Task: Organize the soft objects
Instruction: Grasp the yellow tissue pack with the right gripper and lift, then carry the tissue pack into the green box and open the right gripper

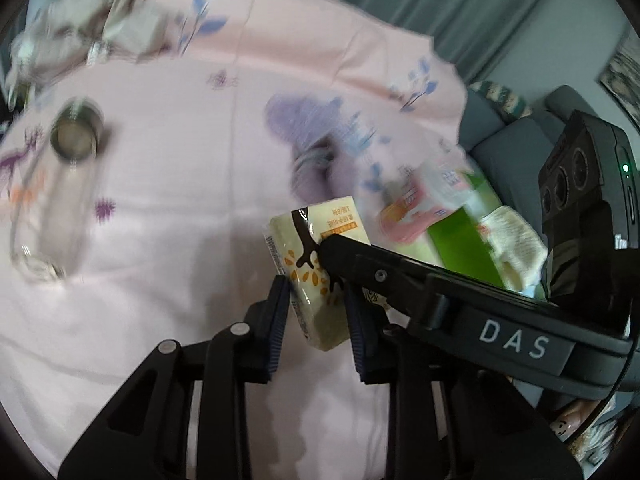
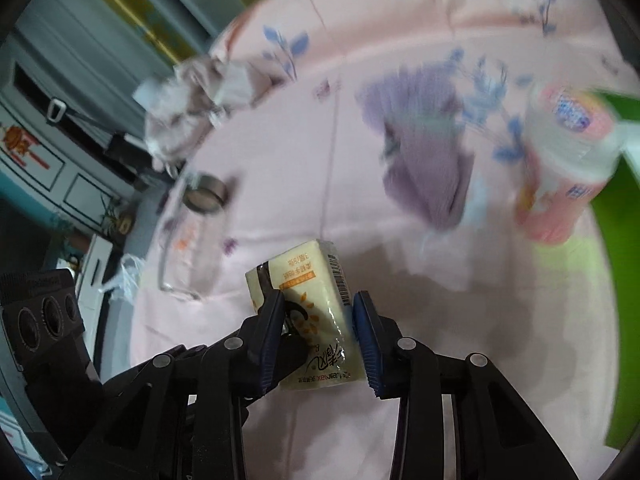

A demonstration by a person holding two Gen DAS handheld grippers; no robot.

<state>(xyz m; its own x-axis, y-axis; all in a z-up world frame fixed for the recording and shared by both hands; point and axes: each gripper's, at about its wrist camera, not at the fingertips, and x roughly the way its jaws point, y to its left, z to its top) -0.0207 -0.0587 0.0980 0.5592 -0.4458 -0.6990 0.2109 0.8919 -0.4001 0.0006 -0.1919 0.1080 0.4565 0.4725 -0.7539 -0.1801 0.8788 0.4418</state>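
Both grippers clamp one tissue pack (image 1: pixel 316 276), held just above the pink sheet (image 1: pixel 168 184). In the left wrist view the left gripper (image 1: pixel 318 320) squeezes the pack's lower end between its two pads, and the right gripper's finger (image 1: pixel 340 248) reaches in from 3 o'clock and presses on the pack's face. In the right wrist view the right gripper (image 2: pixel 320 332) pinches the same pack (image 2: pixel 308 300) from both sides, pads pressed into the wrapper. On the sheet, a purple cloth (image 1: pixel 308 140) lies at 12 o'clock of the pack, a clear jar (image 1: pixel 60 184) at 9 o'clock, crumpled fabric (image 1: pixel 88 28) at 11 o'clock. A pink-wrapped roll (image 2: pixel 568 160) and a green box (image 1: pixel 468 236) sit at 2 o'clock.
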